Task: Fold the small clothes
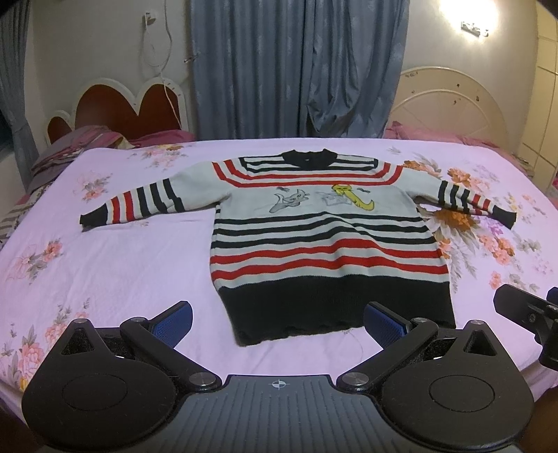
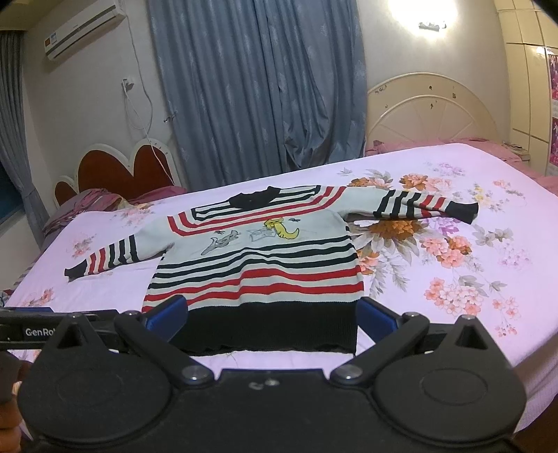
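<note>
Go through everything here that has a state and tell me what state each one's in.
Striped sweater: unfolded, lying flat on the bed, both sleeves spread out.
Left gripper: open, empty, near the hem.
Right gripper: open, empty, near the hem.
Blue curtains: drawn closed.
Wall light: on.
</note>
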The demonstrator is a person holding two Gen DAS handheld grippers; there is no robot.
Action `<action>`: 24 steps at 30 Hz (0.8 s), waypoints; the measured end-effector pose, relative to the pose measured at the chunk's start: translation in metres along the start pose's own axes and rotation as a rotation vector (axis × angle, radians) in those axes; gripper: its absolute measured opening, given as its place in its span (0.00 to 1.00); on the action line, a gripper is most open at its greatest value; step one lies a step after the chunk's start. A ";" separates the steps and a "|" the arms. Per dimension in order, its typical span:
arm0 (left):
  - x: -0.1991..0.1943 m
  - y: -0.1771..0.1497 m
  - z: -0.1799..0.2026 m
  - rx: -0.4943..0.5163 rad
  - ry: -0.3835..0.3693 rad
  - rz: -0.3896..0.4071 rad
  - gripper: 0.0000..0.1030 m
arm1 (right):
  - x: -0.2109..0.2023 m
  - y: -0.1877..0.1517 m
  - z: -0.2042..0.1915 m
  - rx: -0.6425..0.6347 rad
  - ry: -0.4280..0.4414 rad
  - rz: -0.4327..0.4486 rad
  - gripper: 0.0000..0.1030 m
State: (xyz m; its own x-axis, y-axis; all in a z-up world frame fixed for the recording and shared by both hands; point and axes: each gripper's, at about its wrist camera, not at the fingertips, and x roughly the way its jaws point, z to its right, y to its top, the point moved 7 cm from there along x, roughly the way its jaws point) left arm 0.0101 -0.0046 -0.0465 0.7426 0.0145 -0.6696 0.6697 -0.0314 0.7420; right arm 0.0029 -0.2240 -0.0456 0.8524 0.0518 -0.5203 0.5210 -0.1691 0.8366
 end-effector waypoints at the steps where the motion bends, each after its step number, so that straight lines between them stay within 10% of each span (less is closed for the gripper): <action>1: 0.000 0.000 0.000 0.000 0.000 -0.001 1.00 | 0.000 0.000 0.000 -0.001 -0.002 0.000 0.99; 24: 0.006 0.006 0.000 -0.004 0.001 -0.008 1.00 | 0.004 0.000 0.001 0.009 0.008 0.005 0.99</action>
State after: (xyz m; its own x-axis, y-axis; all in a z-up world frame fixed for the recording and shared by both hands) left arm 0.0186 -0.0048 -0.0464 0.7372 0.0156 -0.6755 0.6756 -0.0269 0.7368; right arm 0.0065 -0.2251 -0.0475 0.8554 0.0589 -0.5146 0.5162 -0.1785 0.8377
